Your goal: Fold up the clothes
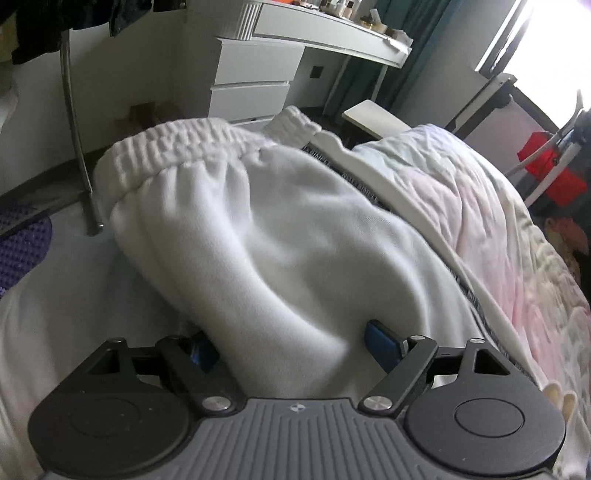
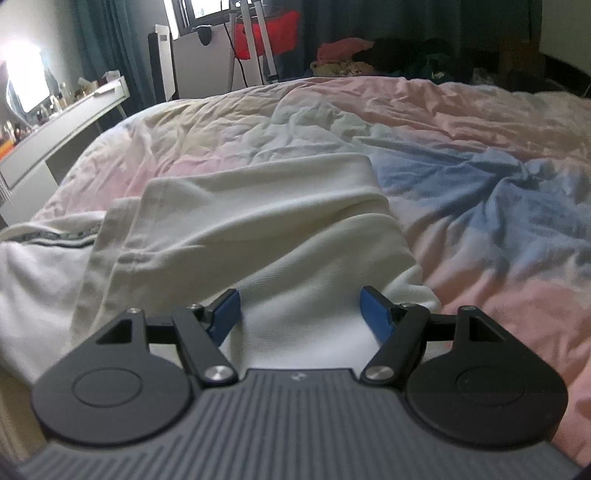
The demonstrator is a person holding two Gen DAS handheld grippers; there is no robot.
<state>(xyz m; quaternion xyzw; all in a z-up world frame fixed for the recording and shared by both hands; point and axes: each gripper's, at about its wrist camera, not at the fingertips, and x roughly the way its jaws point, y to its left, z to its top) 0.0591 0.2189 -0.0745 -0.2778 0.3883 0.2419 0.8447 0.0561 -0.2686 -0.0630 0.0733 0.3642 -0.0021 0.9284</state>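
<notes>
So the white sweatpants point(image 1: 258, 229) are lying on the bed point(image 2: 480, 206), on top of a crumpled pastel duvet point(image 2: 461, 155) with pink, blue and cream patches. The ribbed elastic waistband point(image 1: 173, 151) sits at the far end in the left wrist view, with a ribbed cuff point(image 1: 295, 123) poking up just behind it. There's a dark patterned stripe point(image 1: 354, 181) down the side seam. In the right wrist view the cloth looks folded over on itself, with a flat fold edge point(image 2: 258, 173) at the far side.

Left hand-held gripper point(image 1: 291, 343) has its blue fingers point(image 1: 380, 343) spread wide, and a hump of the fabric bulges up between them; the left finger is mostly hidden behind the cloth. Nothing pinched as far as I can see. Right hand-held gripper point(image 2: 299, 314) is also spread apart, fingers point(image 2: 375, 317) resting low on the fabric with cloth lying loose between them.

Around the bed: a white dressing table point(image 1: 332, 33) with bottles on top, a white drawer unit point(image 1: 251, 81) under it, teal curtains point(image 1: 417, 48), a bright window point(image 1: 554, 40), something red point(image 1: 550, 166) beside the bed, and a pile of clothes point(image 2: 351, 55) at the far side.
</notes>
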